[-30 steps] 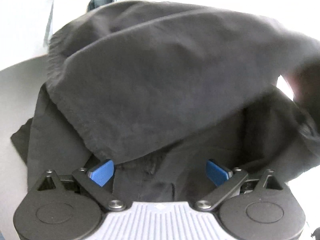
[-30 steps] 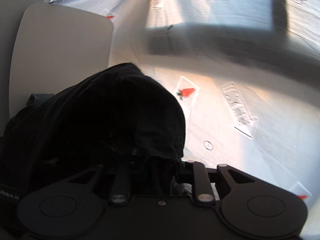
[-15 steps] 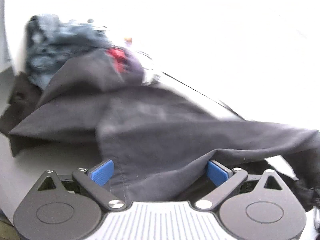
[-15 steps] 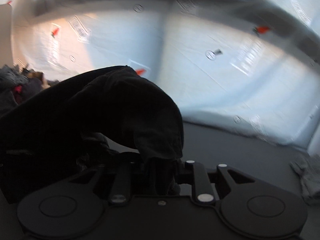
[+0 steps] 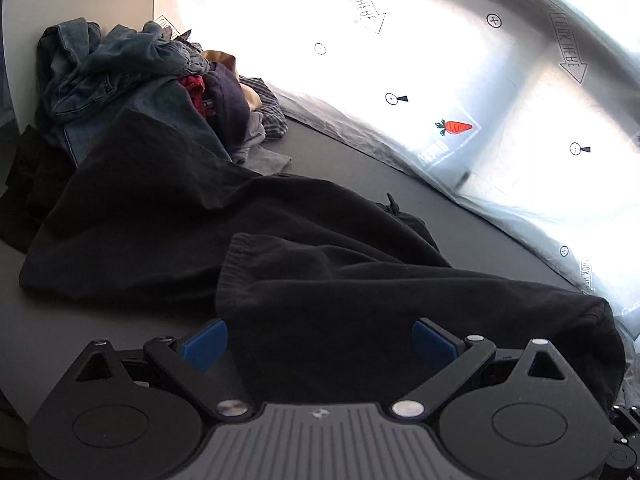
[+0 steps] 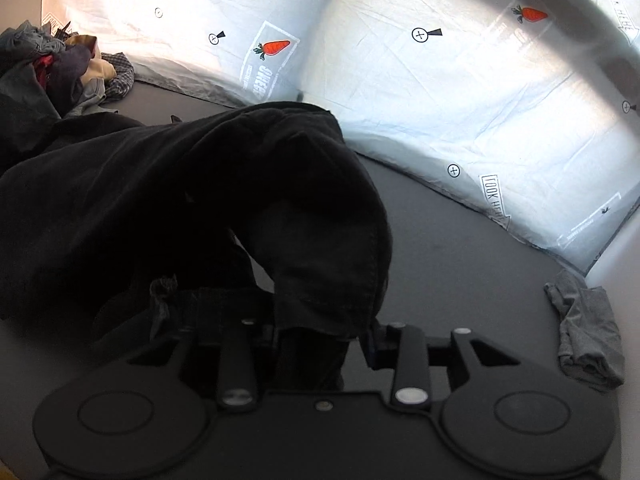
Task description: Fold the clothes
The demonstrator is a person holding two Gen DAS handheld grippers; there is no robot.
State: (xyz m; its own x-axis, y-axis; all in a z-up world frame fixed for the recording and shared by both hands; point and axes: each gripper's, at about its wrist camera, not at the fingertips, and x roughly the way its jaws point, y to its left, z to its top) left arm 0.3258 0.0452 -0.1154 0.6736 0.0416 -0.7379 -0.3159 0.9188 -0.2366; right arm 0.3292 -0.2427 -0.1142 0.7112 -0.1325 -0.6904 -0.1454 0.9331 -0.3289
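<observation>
A black garment point(image 5: 248, 232) lies stretched across the dark grey table point(image 5: 344, 160). In the left wrist view my left gripper point(image 5: 316, 340) is open, its blue pads point(image 5: 204, 342) wide apart with a fold of the black cloth between them. In the right wrist view my right gripper point(image 6: 316, 332) is shut on an edge of the same black garment point(image 6: 192, 184), which drapes up and over the fingers and hides the tips.
A pile of unfolded clothes point(image 5: 132, 80), with jeans on top, sits at the table's far left, also in the right wrist view point(image 6: 60, 68). A small grey cloth point(image 6: 588, 332) lies at the right. A white printed sheet point(image 6: 440, 80) backs the table.
Both grippers swung the black garment down from the pile onto the table. The cloth now lies spread flat instead of hanging bunched in front of the left camera.
</observation>
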